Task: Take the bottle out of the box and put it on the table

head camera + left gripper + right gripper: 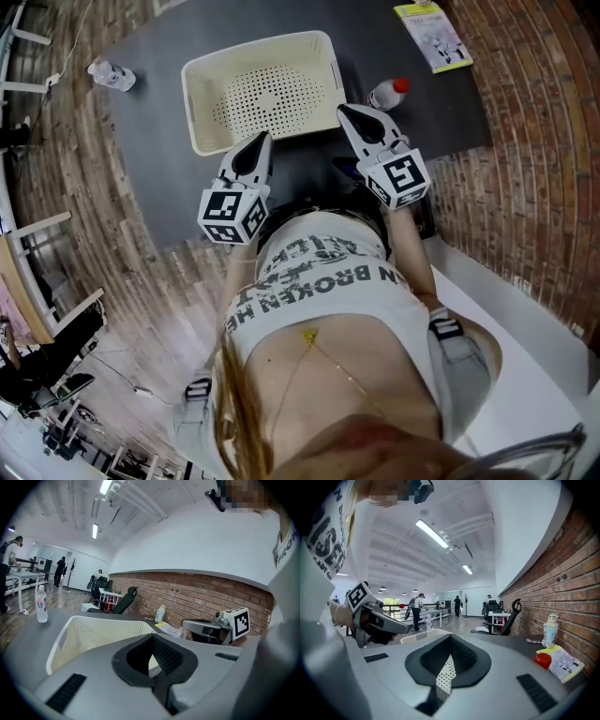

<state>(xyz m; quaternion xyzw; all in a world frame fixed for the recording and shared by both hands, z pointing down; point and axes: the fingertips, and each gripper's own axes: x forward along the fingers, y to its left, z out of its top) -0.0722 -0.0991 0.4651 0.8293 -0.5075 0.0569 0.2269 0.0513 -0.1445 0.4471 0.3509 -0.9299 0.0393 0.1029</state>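
Note:
The cream perforated box (258, 42) stands on the dark table (159, 169) and looks empty inside. A clear bottle with a red cap (387, 93) rests on the table just right of the box; its cap (543, 660) shows in the right gripper view. My right gripper (345, 111) hovers near that bottle and the box's right front corner, shut (445, 677) with nothing between its jaws. My left gripper (262, 139) is at the box's front edge, also shut (154, 667) and empty. The box (93, 630) fills the left gripper view.
A second clear bottle (112, 75) sits at the table's far left corner. A yellow-green booklet (433, 35) lies at the far right, with a small figurine (551, 630) by the brick wall. People and desks stand far back in the room.

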